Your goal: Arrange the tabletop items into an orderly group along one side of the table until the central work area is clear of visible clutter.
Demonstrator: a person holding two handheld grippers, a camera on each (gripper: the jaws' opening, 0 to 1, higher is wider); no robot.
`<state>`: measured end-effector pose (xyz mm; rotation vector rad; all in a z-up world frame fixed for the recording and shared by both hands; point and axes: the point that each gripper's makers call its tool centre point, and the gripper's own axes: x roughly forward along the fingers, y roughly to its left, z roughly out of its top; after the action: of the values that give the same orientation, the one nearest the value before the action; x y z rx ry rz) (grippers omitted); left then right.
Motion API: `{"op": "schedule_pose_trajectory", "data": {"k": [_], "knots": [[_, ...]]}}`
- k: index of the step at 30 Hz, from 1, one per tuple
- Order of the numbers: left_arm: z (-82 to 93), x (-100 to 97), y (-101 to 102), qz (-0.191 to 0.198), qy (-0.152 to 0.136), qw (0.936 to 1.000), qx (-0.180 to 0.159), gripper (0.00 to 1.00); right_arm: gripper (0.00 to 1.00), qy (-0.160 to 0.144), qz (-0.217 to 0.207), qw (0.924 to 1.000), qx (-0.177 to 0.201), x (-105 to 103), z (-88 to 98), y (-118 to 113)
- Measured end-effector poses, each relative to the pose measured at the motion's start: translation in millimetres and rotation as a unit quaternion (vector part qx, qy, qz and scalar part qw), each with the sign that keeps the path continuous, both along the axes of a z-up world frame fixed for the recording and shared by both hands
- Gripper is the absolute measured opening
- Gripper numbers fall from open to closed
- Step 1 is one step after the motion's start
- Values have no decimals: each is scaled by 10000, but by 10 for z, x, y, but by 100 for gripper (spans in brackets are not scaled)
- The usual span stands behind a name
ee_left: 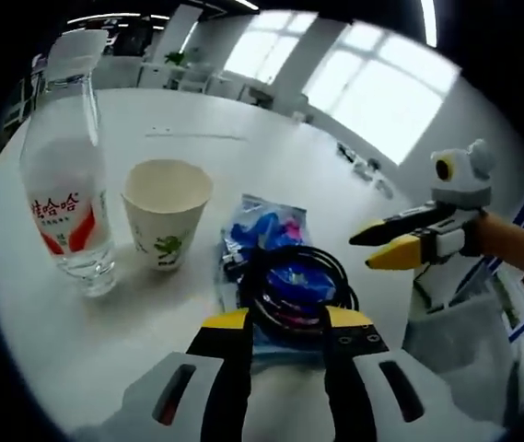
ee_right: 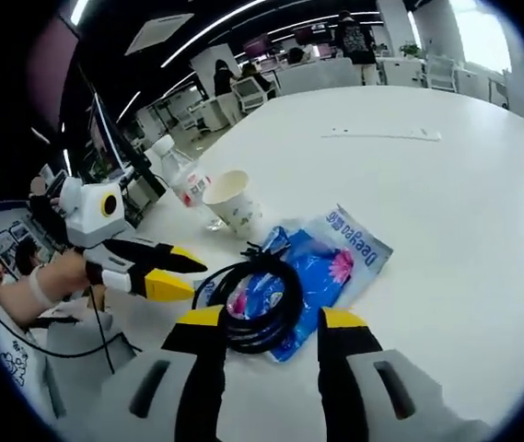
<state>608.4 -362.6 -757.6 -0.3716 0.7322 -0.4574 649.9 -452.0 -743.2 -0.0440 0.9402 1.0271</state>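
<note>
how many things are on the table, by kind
water bottle: 1
paper cup: 1
blue wet-wipes pack: 1
coiled black cable: 1
total: 4

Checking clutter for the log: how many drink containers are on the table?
2: a water bottle and a paper cup beside it, both upright near the table edge.
</note>
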Motion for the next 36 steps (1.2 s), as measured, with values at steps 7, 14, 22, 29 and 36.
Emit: {"op": "schedule_pose_trajectory", "data": {"k": [7, 14, 22, 29, 36], "knots": [[-46, 21, 42, 110, 203, 9996, -138, 22, 32, 259, -47, 9996, -111, -7, -119, -32], [-80, 59, 41, 125, 389, 9990, -182, 24, 30, 476, -304, 9983, -102, 38, -169, 47], [-150, 57, 41, 26, 545, 9985, -33, 23, 29, 536, -243, 9978, -313, -2, -268, 67], [-185, 66, 32, 58, 669, 9976, -155, 18, 24, 629, -448, 9963, -367, 37, -299, 37], [-230, 82, 24, 25, 813, 9965, -214, 17, 19, 874, -659, 9936, -266, 51, -329, 96]]}}
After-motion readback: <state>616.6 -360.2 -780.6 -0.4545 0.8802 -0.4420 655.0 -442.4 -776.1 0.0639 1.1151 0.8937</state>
